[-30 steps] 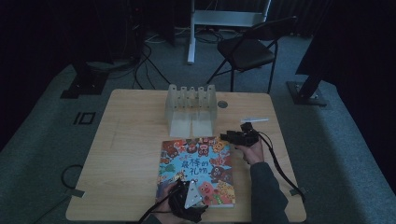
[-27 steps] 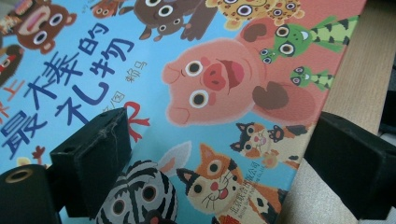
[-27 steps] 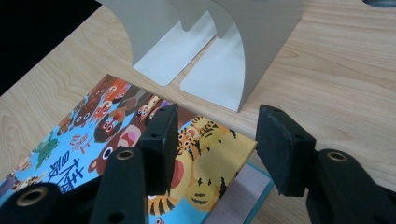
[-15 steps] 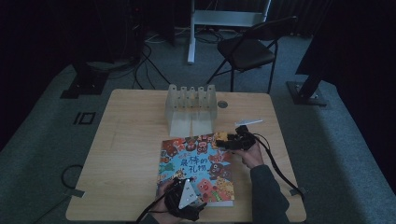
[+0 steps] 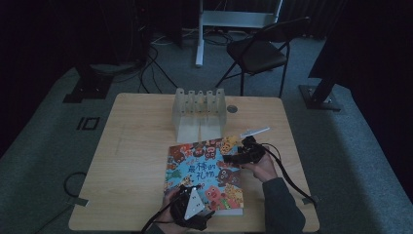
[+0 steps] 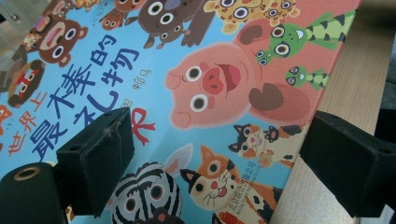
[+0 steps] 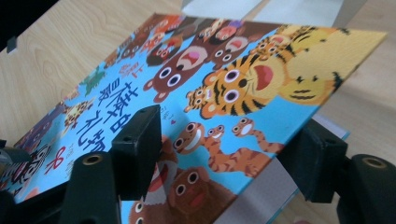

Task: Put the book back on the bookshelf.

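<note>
A colourful children's picture book [image 5: 207,173] is laid on the wooden table [image 5: 131,161] before a clear file rack [image 5: 198,113]. Its lifted cover edge is straddled by the right gripper [image 7: 229,154], whose jaws have just been opening. The left gripper [image 6: 210,158] is held released over the near corner.

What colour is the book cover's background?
Light blue, crowded with cartoon animals; the book shows best in the left gripper view.

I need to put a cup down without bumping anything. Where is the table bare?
The table is bare along its left side, between the left edge and the picture book, and left of the clear rack. The near right is crowded: the right gripper and left gripper work at the book.
</note>
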### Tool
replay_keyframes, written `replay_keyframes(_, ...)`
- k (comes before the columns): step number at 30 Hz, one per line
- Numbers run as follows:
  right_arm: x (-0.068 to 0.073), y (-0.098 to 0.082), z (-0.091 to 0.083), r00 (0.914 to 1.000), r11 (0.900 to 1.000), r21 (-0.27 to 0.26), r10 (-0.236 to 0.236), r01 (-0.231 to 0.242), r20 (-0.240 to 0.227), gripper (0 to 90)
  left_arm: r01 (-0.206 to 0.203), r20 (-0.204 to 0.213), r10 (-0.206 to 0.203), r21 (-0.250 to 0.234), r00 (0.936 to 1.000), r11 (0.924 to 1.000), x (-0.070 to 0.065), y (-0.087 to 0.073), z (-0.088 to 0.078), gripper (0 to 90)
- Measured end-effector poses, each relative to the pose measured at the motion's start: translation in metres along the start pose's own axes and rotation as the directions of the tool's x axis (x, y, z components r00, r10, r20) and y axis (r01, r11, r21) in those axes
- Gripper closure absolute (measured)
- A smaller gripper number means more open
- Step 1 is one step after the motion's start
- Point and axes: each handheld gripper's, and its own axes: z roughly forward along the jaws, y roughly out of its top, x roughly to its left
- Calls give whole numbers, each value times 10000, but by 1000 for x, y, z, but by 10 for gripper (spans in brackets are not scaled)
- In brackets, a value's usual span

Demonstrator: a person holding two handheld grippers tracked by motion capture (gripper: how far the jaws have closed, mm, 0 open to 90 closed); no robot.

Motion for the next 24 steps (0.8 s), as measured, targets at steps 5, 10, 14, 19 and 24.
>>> replay_keyframes(5, -3, 0, 6, 9982, 9988, 459, 205, -179, -567, 304, -33, -9, 33, -2, 10000, 10000, -1, 0, 0, 111)
replay_keyframes(10, -3, 0, 10, 9943, 9986, 495, 219, -168, -1045, 330, 250, 251, -250, -4, 9994, 9997, 2, -1, 1, 113)
replay_keyframes(14, -1, 1, 7, 9933, 9997, 200, 126, -104, -1153, 379, 499, 492, -493, -110, 9976, 9987, 5, -3, 0, 120)
replay_keyframes(19, 5, 6, 2, 9923, 10000, -71, 35, -44, -1240, 436, 675, 648, -647, -422, 9958, 9968, 9, -5, -8, 134)
replay_keyframes(24, 10, 11, -2, 9870, 9989, -477, -43, -34, -1606, 516, 1036, 892, -969, -733, 9913, 9919, 16, -12, -22, 139)
